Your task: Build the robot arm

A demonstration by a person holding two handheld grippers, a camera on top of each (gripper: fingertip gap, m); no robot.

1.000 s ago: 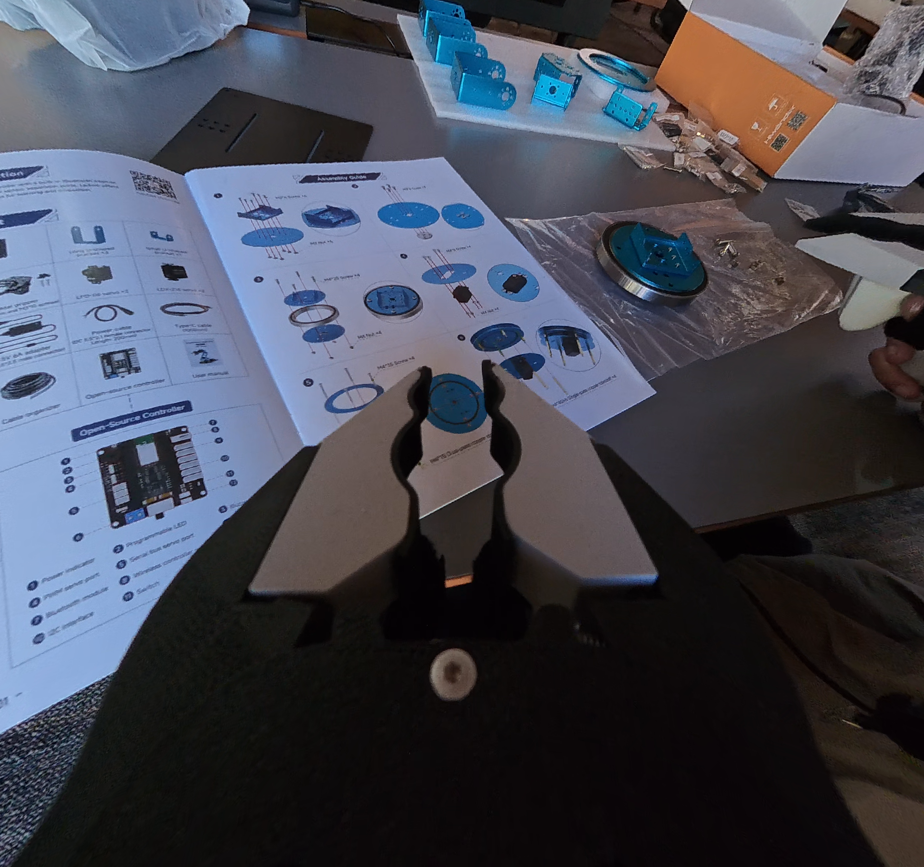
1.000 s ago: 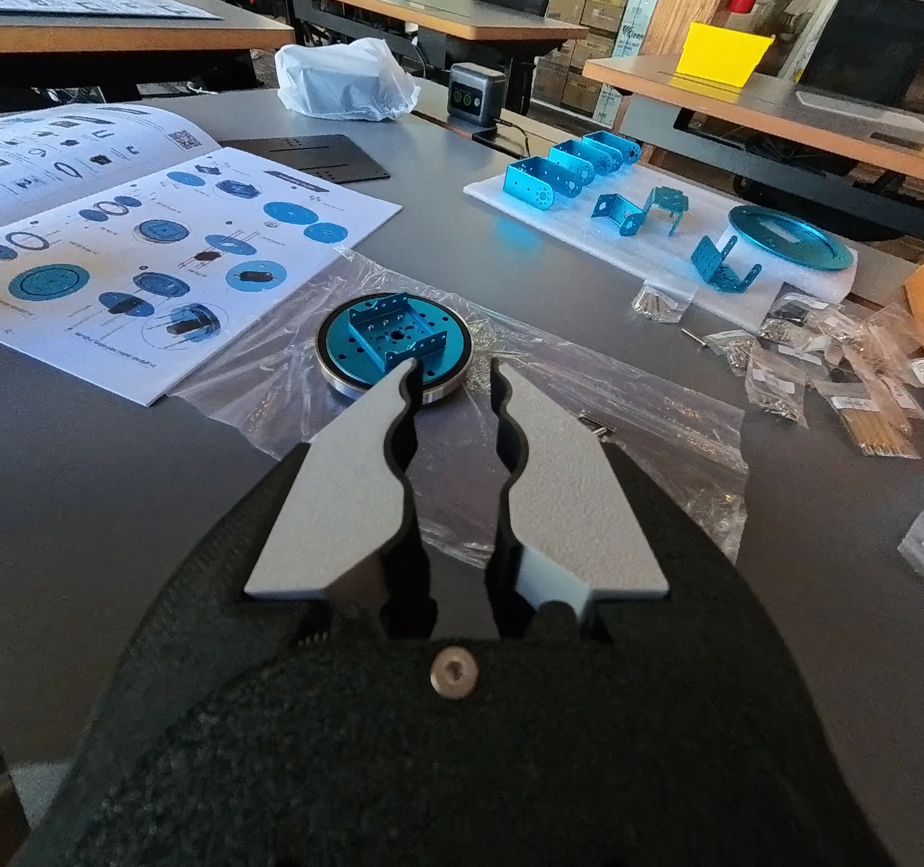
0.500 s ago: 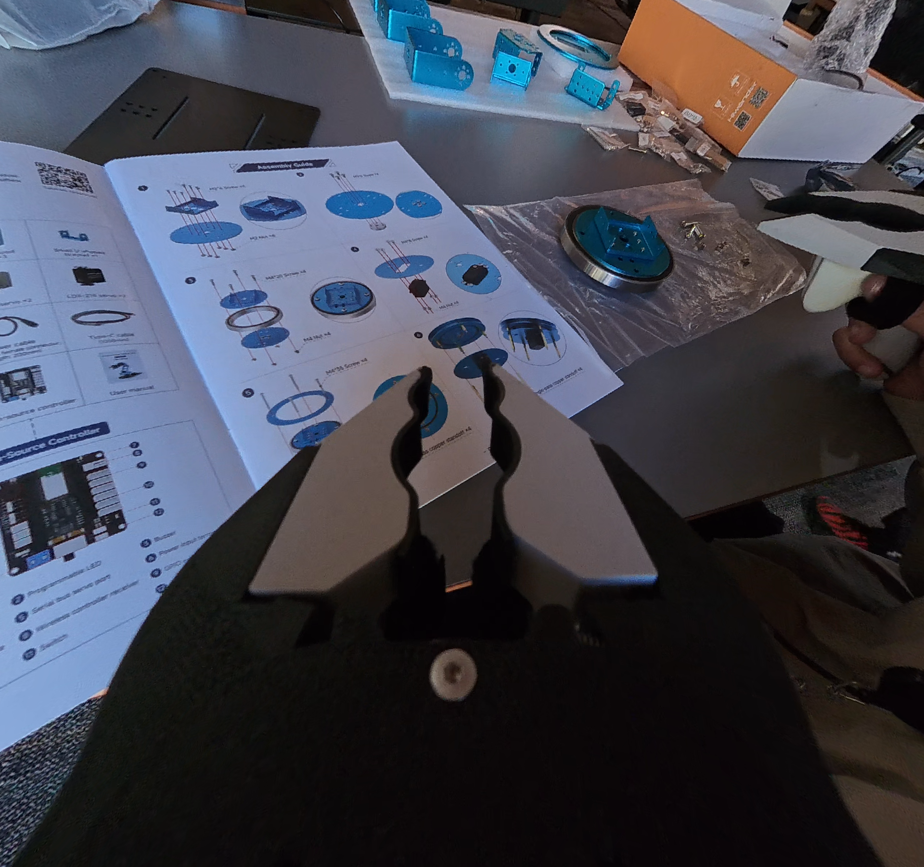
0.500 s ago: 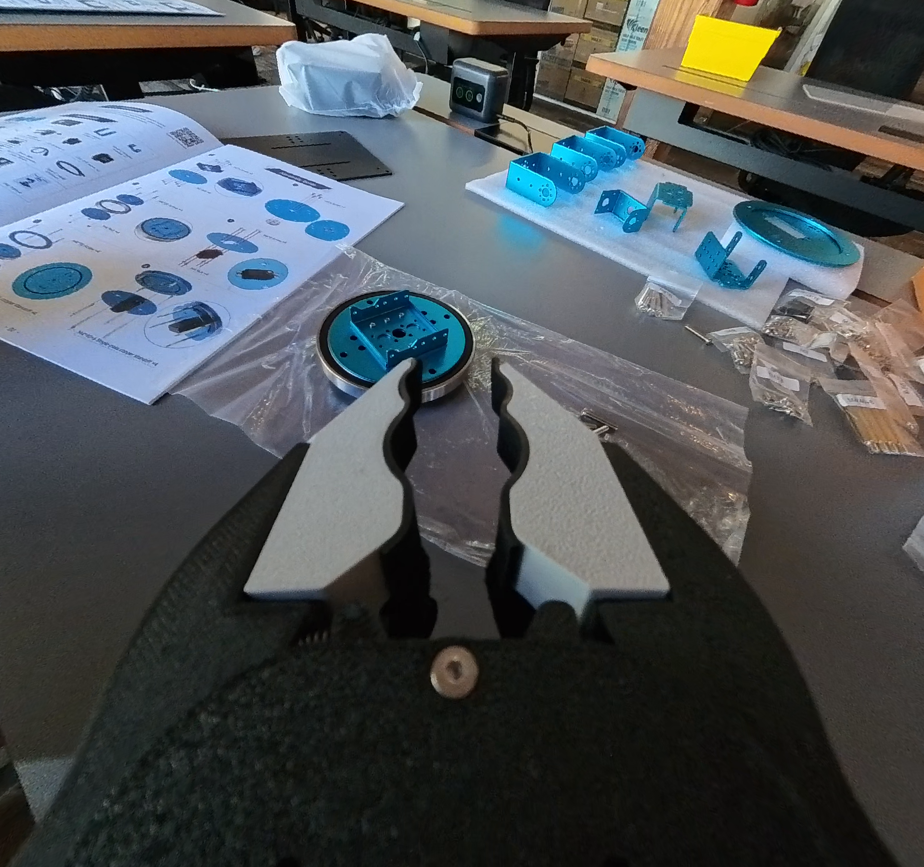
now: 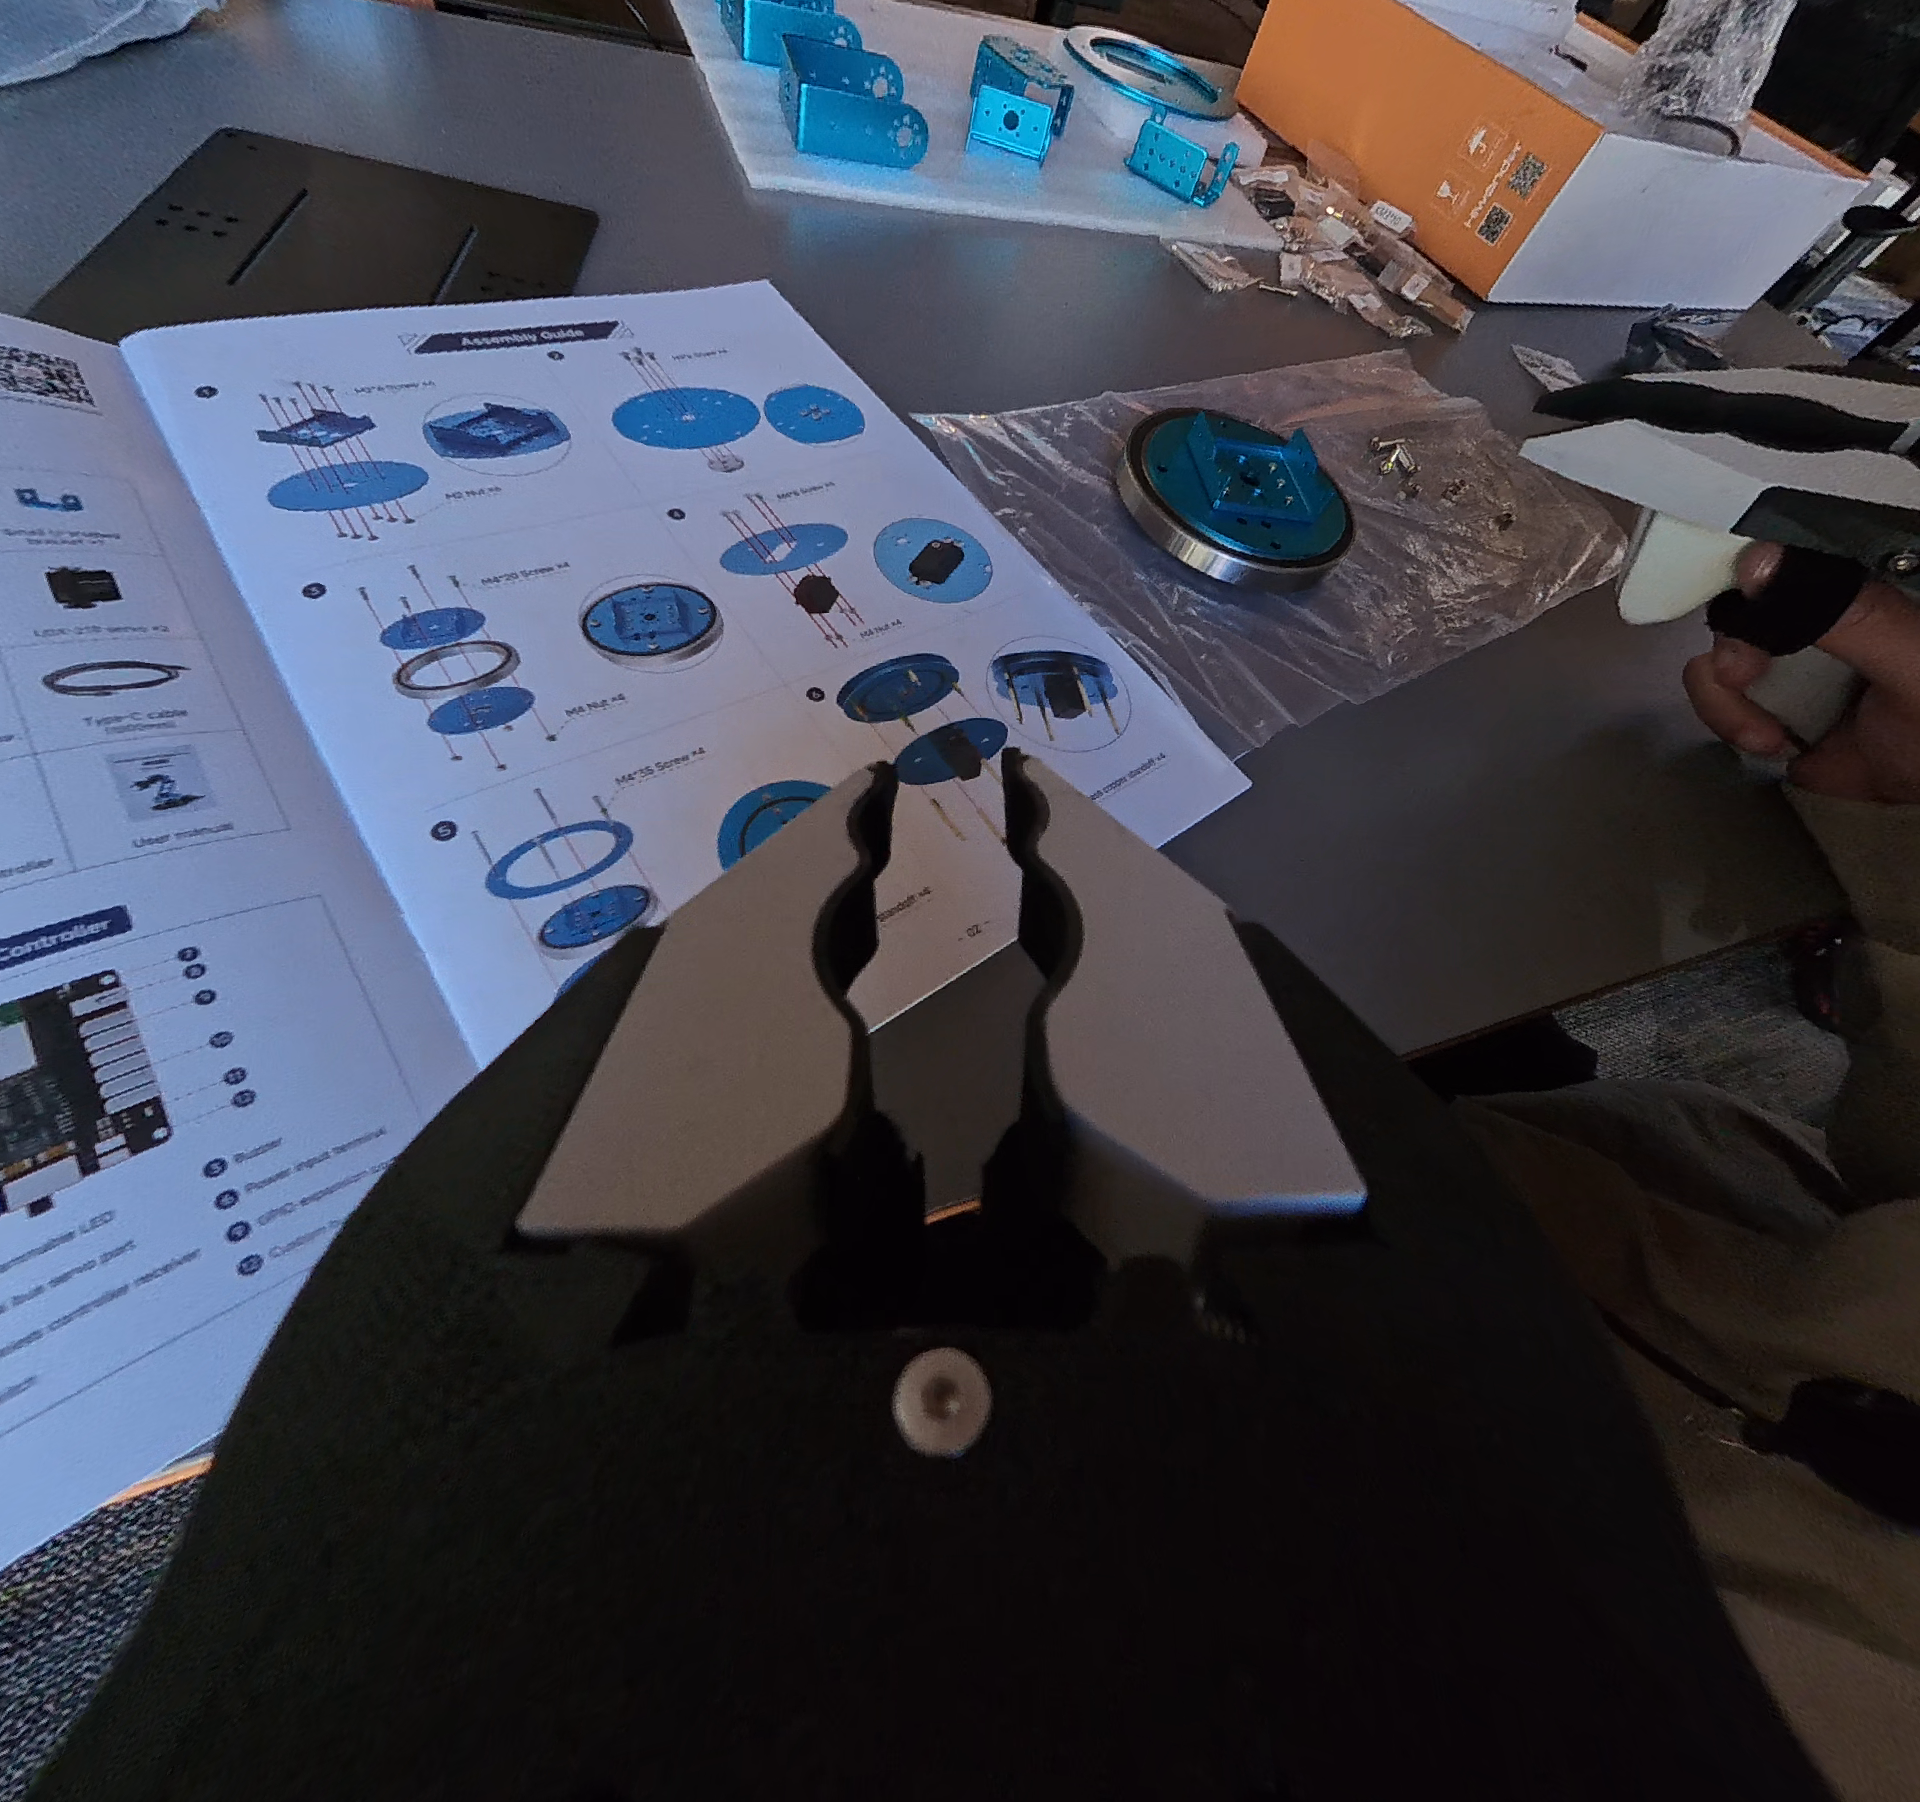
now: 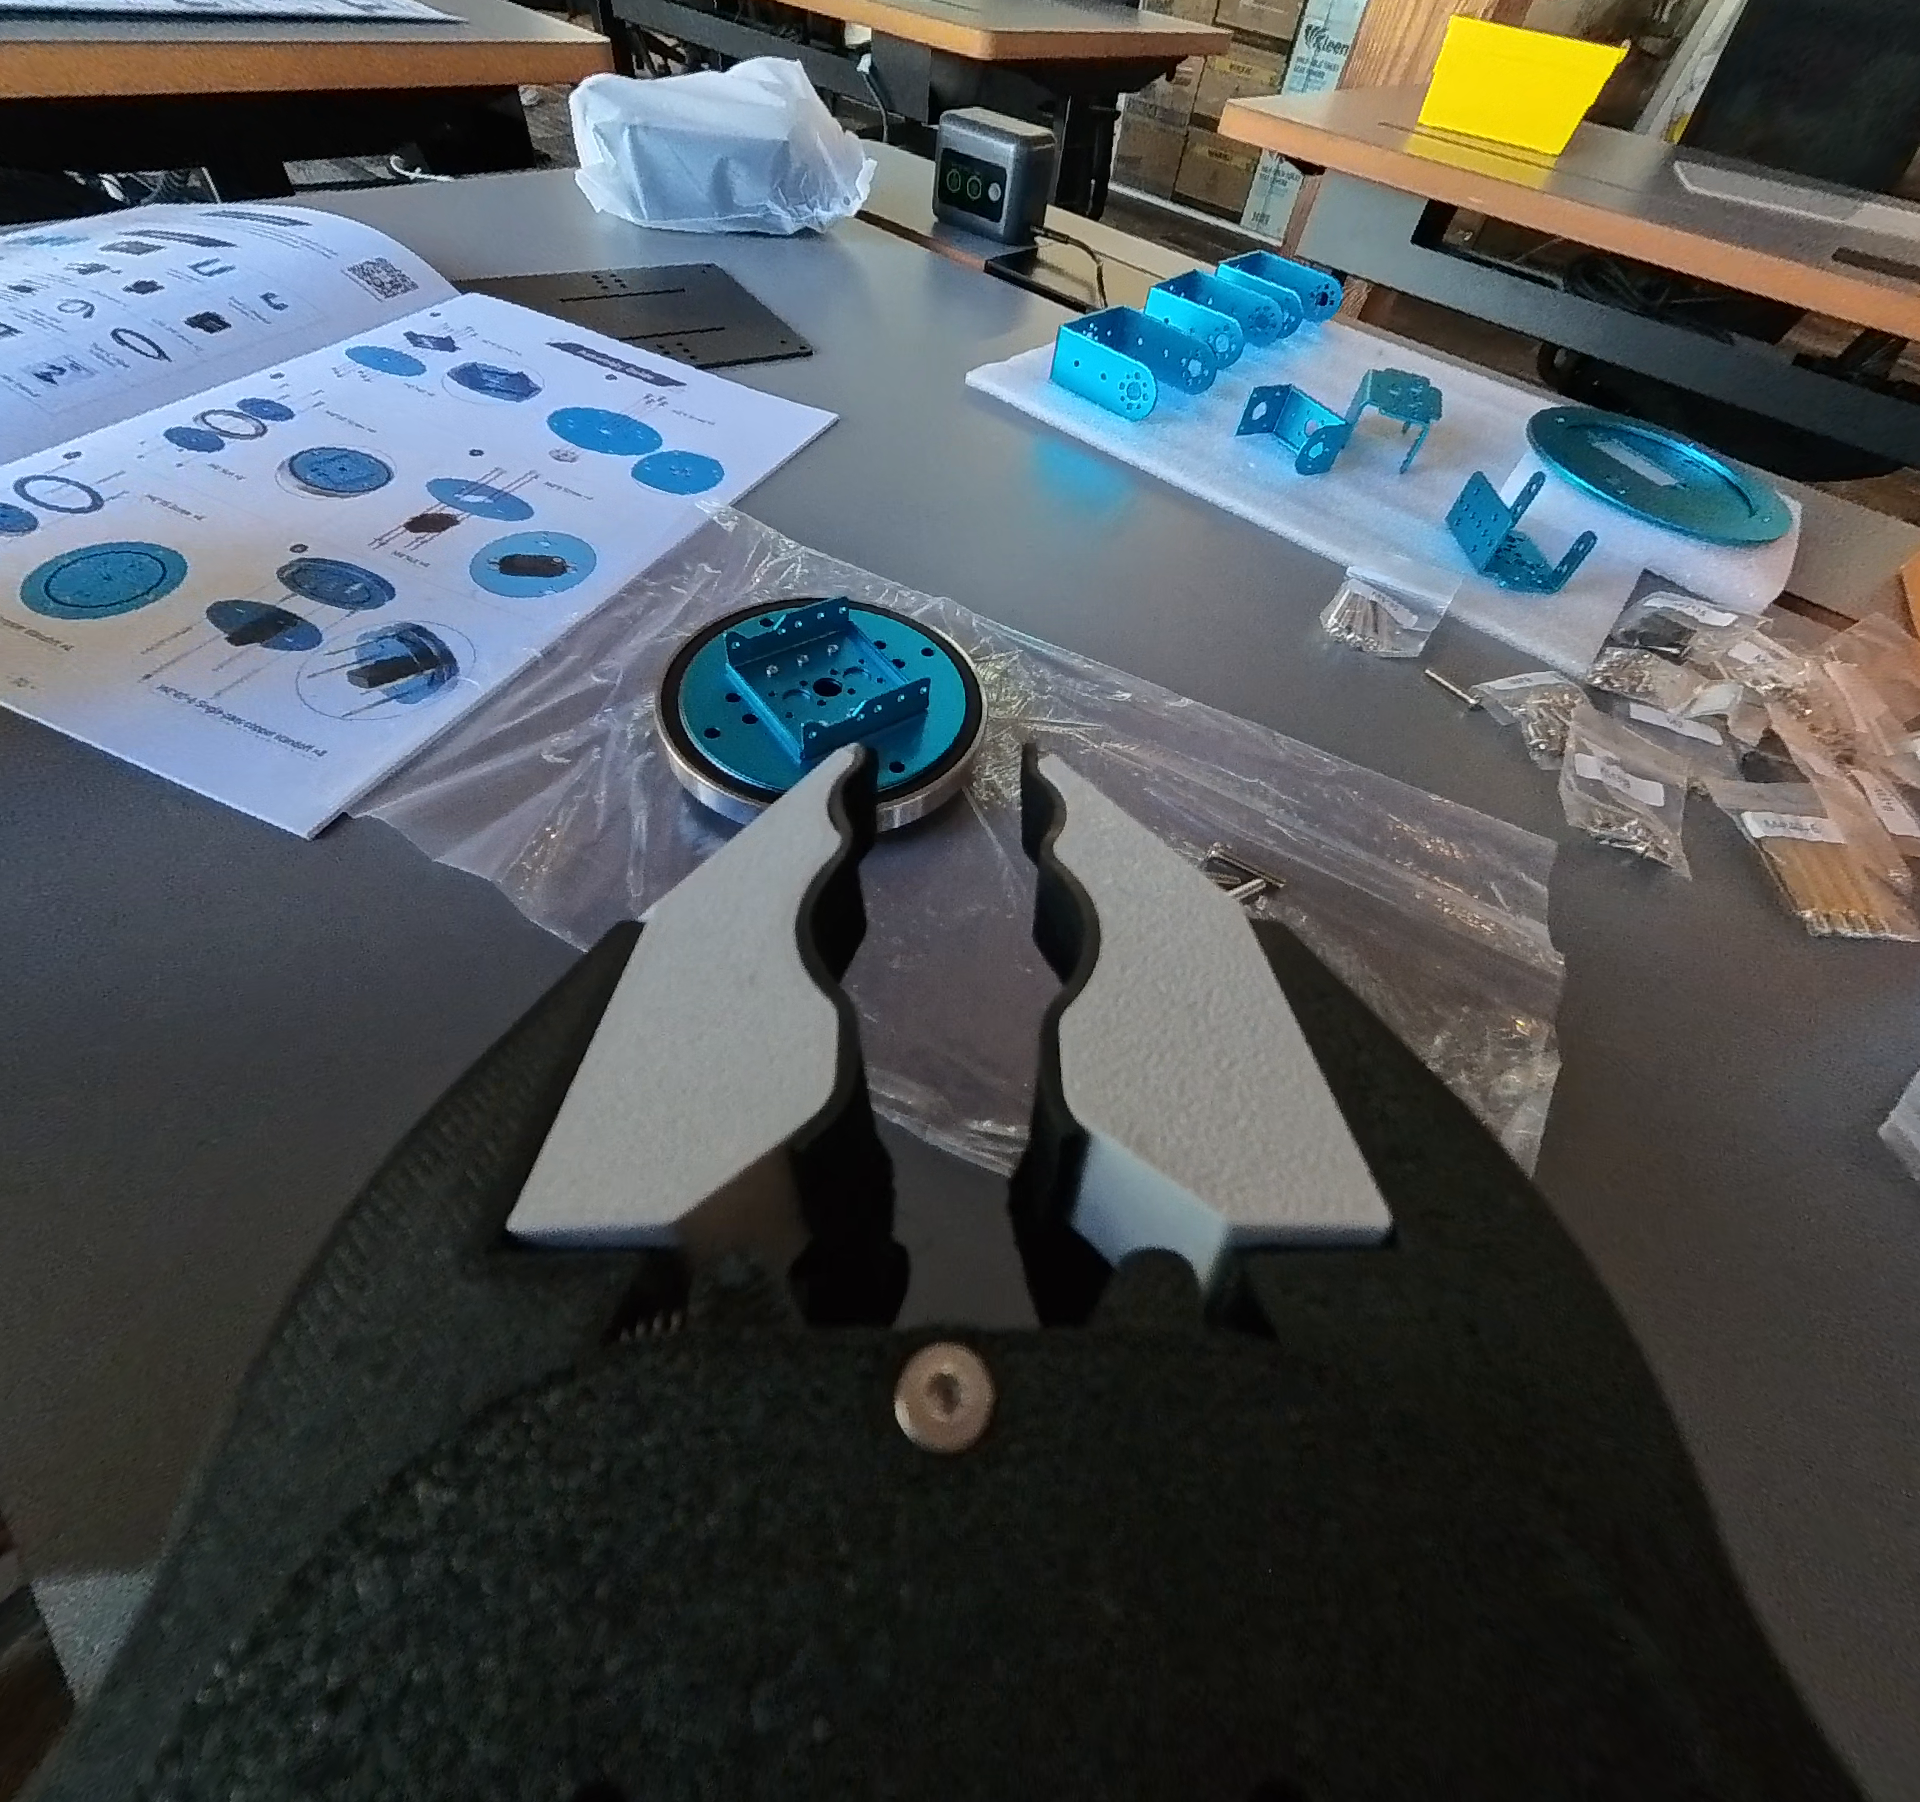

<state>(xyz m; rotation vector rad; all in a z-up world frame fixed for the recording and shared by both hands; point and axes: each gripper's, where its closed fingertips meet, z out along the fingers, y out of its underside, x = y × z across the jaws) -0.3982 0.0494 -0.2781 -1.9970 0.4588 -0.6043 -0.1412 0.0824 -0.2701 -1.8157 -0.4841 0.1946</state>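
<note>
Blue round plate [image 6: 821, 703] with a square bracket sits on a clear plastic sheet [image 6: 1299, 921] mid-frame, just beyond the released, empty right tongs [image 6: 940, 765]. The left tongs [image 5: 940, 776], also released and empty, hover over an open booklet [image 5: 520, 609] on the grey desk [image 5: 1455, 869].

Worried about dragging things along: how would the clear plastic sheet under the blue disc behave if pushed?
The clear plastic sheet looks thin and crinkled, so it would probably bunch, not slide flat. The blue disc resting on it likely pins that end; loose screws might scatter.
</note>
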